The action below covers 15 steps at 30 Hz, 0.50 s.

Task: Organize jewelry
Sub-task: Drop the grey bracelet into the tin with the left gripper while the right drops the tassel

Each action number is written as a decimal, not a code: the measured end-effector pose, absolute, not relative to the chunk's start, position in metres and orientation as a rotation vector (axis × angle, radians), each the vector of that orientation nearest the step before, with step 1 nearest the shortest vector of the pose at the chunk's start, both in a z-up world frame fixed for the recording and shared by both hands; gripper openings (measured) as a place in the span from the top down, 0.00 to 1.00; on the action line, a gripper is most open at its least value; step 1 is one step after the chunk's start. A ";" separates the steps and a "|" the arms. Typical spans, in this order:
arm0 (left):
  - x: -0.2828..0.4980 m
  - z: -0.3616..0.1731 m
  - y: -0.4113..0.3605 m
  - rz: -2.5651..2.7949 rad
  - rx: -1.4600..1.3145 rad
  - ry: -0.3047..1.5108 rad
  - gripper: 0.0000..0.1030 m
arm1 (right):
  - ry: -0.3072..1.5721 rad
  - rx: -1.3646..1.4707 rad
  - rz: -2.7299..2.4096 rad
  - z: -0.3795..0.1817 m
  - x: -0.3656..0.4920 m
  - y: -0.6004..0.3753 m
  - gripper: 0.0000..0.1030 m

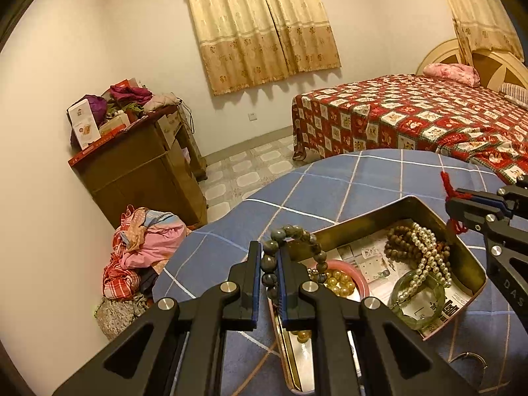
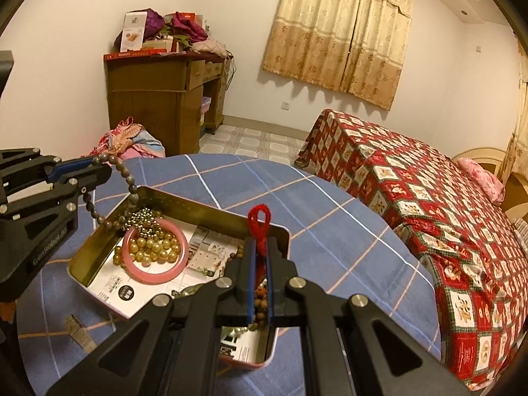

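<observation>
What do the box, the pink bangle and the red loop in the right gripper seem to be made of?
Box: likely tin; thin, shiny, brassy walls. Pink bangle: smooth, glossy, perhaps plastic or glass. Red loop: fuzzy yarn or cord, matte, held in the right gripper.

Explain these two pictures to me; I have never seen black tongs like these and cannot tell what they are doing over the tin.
The black tongs are two hand-held grippers, one in each of a person's hands; no robot arm is involved. Each carries a wide-angle camera looking along its fingers, so one picture comes from the left gripper and the other from the right gripper.

Both work over an open metal tin on a blue checked cloth. In the tin lie a pink bangle, golden beads, a pearl string, brown wooden beads and a green bangle.

The left gripper is shut on a grey bead strand; the right is shut on a red cord loop.
</observation>
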State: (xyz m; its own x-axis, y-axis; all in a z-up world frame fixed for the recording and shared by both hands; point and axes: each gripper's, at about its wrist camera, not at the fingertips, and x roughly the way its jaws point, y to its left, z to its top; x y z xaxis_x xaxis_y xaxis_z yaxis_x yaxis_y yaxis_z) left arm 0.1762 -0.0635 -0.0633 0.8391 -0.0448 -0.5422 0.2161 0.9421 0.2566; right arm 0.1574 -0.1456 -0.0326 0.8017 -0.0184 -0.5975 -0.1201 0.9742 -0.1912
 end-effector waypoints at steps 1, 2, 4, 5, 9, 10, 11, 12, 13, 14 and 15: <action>0.178 -0.064 -0.064 -0.140 0.319 0.563 0.92 | 0.643 -0.229 0.054 -0.034 0.160 -0.145 0.93; 0.179 -0.065 -0.065 -0.140 0.321 0.565 0.92 | 0.646 -0.230 0.055 -0.035 0.161 -0.144 0.93; 0.181 -0.067 -0.065 -0.140 0.324 0.571 0.92 | 0.652 -0.234 0.053 -0.037 0.164 -0.144 0.93; 0.182 -0.068 -0.066 -0.140 0.326 0.574 0.92 | 0.660 -0.237 0.053 -0.039 0.166 -0.144 0.93; 0.186 -0.075 -0.069 -0.142 0.337 0.589 0.92 | 0.680 -0.243 0.053 -0.045 0.171 -0.143 0.93; 0.186 -0.076 -0.070 -0.143 0.339 0.592 0.92 | 0.686 -0.242 0.055 -0.047 0.173 -0.143 0.93; 0.186 -0.078 -0.071 -0.146 0.340 0.597 0.92 | 0.689 -0.242 0.056 -0.049 0.174 -0.143 0.93; 0.187 -0.080 -0.071 -0.147 0.341 0.600 0.92 | 0.695 -0.242 0.058 -0.051 0.175 -0.142 0.93; 0.187 -0.082 -0.072 -0.148 0.343 0.604 0.92 | 0.699 -0.244 0.058 -0.052 0.175 -0.142 0.93; 0.187 -0.084 -0.071 -0.149 0.343 0.607 0.92 | 0.703 -0.245 0.058 -0.054 0.176 -0.142 0.93; 0.187 -0.085 -0.071 -0.150 0.345 0.610 0.92 | 0.709 -0.245 0.058 -0.056 0.177 -0.142 0.93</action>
